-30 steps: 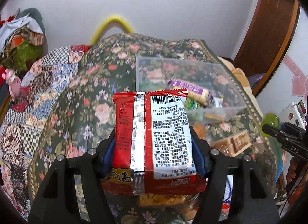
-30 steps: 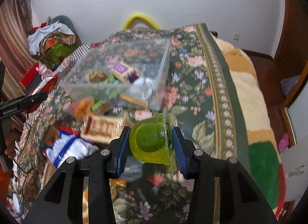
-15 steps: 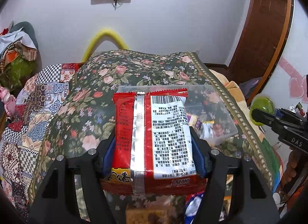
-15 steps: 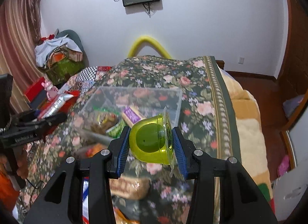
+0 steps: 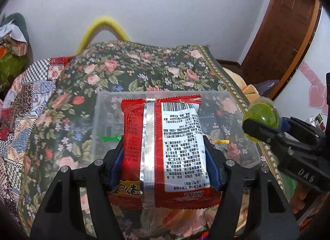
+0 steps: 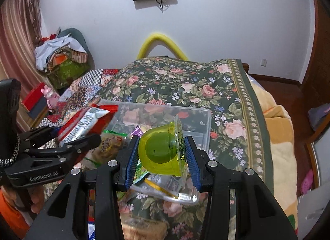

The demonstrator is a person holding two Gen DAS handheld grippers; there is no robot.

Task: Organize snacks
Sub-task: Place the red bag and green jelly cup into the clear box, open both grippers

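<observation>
The left hand-held gripper [image 5: 163,157] pinches a red snack bag [image 5: 165,147] above the clear box [image 6: 203,116] on the bed. The right hand-held gripper [image 6: 160,155] pinches a green jelly cup [image 6: 163,149] there too. Some snacks sit inside; others, blurry, probably still wait outside.

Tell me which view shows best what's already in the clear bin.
The right wrist view. It looks into the bin past the jelly cup, so several wrapped snacks show inside. In the left wrist view the red packet hides most of the bin; only its rim and small green and yellow bits show.
</observation>
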